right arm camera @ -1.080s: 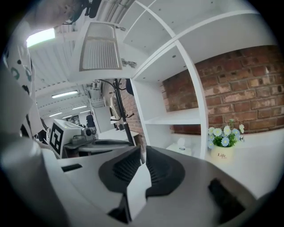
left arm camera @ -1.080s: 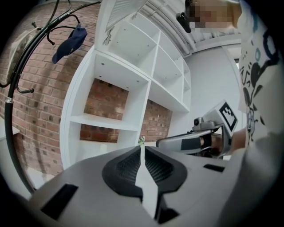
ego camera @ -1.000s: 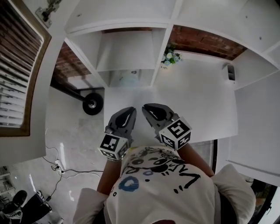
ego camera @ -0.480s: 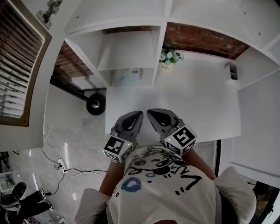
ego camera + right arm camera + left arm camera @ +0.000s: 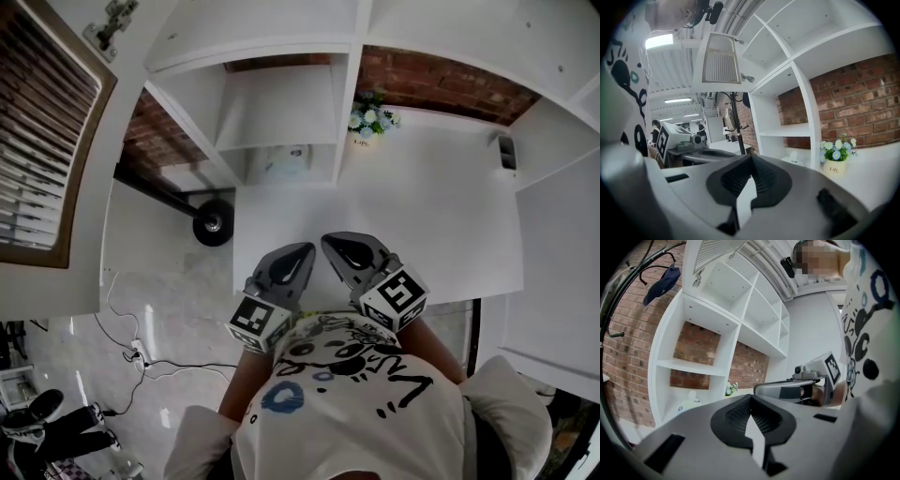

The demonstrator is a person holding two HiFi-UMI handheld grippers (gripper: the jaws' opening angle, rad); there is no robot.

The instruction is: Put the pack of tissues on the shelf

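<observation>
The white tabletop [image 5: 427, 220] lies open between its front edge, where both tools are held, and the shelf [image 5: 349, 89] at the back. The pack of tissues [image 5: 281, 165] sits in the shelf's bottom compartment, left of the upright divider. The left hand-held gripper [image 5: 302, 251] and right hand-held gripper [image 5: 330, 242] are side by side close to the person's chest, tips angled towards each other, pointing almost level at the shelf. Both have their jaws fully together and hold nothing. A flower pot [image 5: 833, 168] right of the divider reads "Life".
</observation>
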